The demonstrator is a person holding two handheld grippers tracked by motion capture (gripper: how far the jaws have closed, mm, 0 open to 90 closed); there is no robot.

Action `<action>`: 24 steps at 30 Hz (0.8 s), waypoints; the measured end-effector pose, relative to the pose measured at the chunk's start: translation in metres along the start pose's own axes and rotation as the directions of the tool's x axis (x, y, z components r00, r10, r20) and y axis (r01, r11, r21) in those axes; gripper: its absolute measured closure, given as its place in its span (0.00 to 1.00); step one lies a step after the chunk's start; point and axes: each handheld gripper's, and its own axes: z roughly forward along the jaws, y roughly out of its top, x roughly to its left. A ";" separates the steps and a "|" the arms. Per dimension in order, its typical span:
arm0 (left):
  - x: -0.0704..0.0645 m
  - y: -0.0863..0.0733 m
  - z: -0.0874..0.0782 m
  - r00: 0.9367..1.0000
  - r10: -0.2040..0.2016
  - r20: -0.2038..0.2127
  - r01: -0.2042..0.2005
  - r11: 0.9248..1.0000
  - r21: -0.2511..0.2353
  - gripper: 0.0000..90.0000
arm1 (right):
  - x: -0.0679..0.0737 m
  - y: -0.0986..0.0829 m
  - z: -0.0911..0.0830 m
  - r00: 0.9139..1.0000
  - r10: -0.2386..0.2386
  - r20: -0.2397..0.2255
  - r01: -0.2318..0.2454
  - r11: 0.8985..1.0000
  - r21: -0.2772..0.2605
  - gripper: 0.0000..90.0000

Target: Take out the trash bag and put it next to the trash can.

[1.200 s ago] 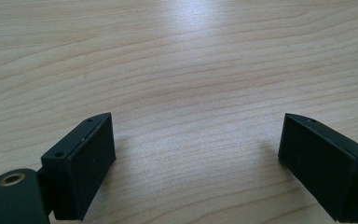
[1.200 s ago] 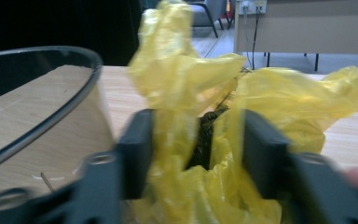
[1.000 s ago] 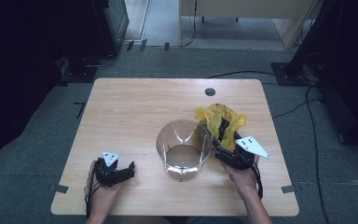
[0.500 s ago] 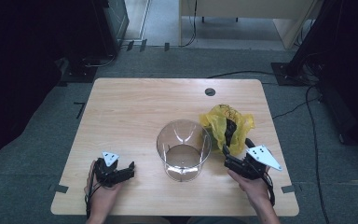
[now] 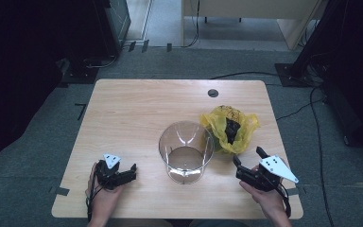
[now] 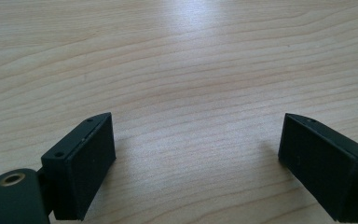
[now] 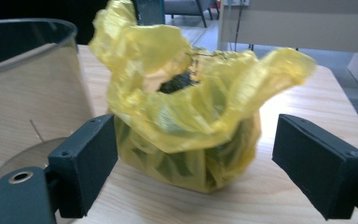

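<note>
Right gripper (image 5: pixel 250 165) jaws spread wide, empty; yellow bag (image 7: pixel 191 121) sits upright just ahead, centred between its fingers, beside clear container (image 5: pixel 186 150). Left gripper (image 5: pixel 123 172) open too, well apart from bag.

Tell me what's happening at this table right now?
A person holds a gripper in each hand at a wooden table. The right gripper is open, aimed at a yellow bag with something dark inside, not touching it. A clear container stands beside the bag. The left gripper lies open near the table's front edge, holding nothing.
</note>
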 end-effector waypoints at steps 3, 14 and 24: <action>0.000 0.000 0.000 1.000 0.000 0.000 0.000 1.000 0.000 0.11 | -0.006 -0.003 -0.004 1.000 0.004 0.007 -0.004 1.000 0.006 0.16; 0.000 0.000 0.000 1.000 0.000 0.000 0.000 1.000 0.000 0.11 | -0.024 -0.017 -0.013 0.999 -0.005 0.044 0.002 0.999 0.054 0.16; 0.000 0.000 0.000 1.000 0.000 0.000 0.000 1.000 0.000 0.11 | -0.041 -0.032 -0.019 0.995 -0.012 0.095 0.002 0.995 0.102 0.16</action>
